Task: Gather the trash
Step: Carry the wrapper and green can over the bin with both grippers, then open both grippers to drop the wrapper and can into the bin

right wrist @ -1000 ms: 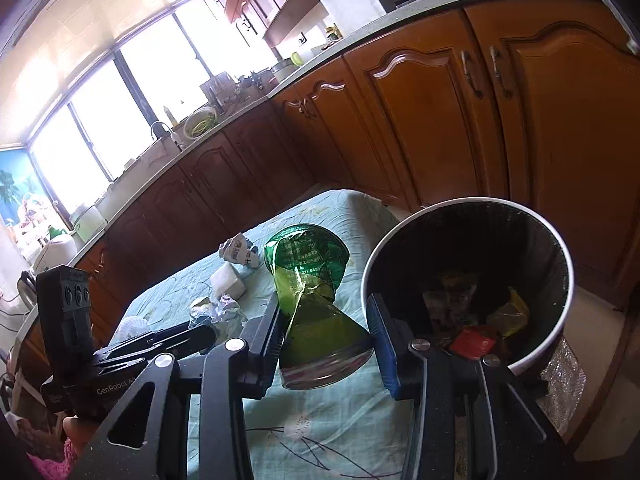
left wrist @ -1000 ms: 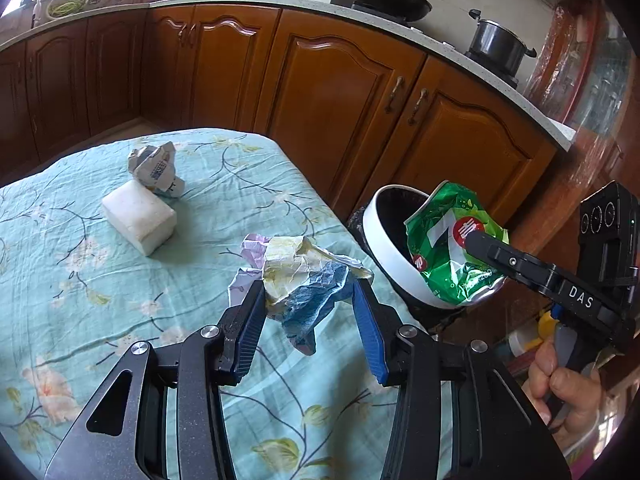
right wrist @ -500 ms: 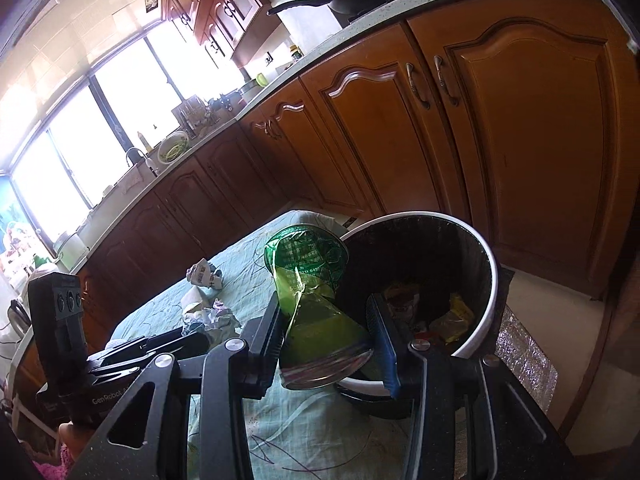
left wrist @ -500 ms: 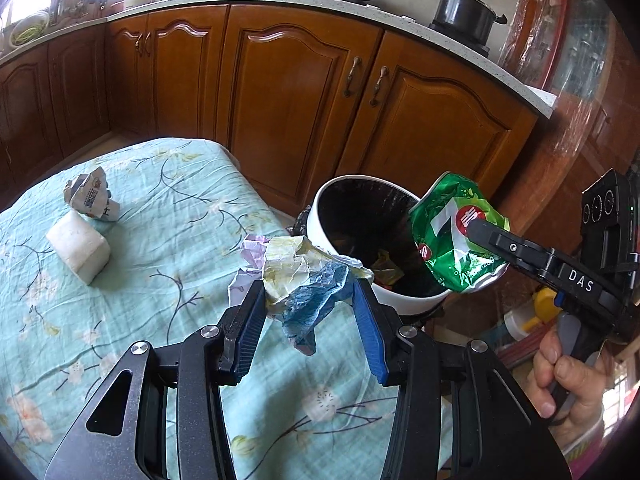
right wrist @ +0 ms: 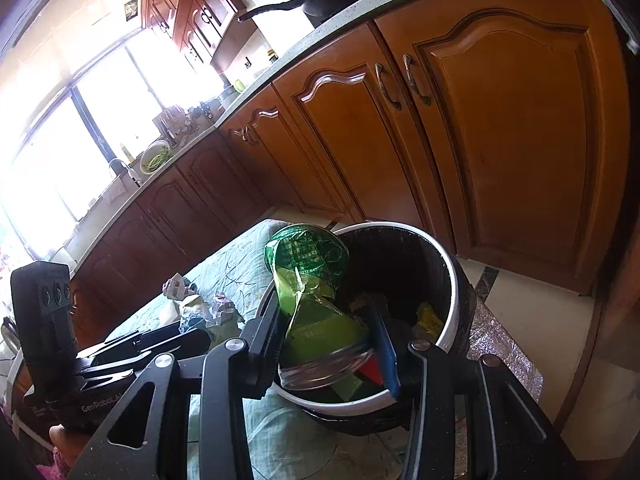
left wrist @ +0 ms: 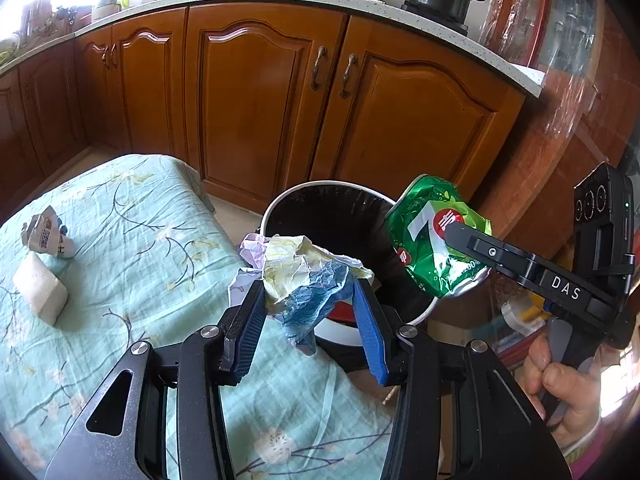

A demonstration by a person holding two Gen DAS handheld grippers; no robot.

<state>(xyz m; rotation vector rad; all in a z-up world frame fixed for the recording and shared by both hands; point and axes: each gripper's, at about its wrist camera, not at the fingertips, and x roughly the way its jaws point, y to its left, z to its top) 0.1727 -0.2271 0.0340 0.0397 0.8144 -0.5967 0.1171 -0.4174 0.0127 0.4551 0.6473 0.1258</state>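
**Two claws, both loaded, now at the bin**

Since a second ago the trash bin (left wrist: 340,208) has slid in right under both. Left claw (left wrist: 308,300) is clamped on a crumpled paper wad (left wrist: 304,276) at the rim; right claw (right wrist: 328,320) pinches a crushed green can (right wrist: 308,280) over the opening. A carton scrap (left wrist: 46,234) and white block (left wrist: 40,294) sit on the counter (left wrist: 140,240).

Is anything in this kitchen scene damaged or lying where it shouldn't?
The green can in the right gripper is crushed nearly flat, held over the bin. On the tablecloth a crumpled carton and a white block lie loose.
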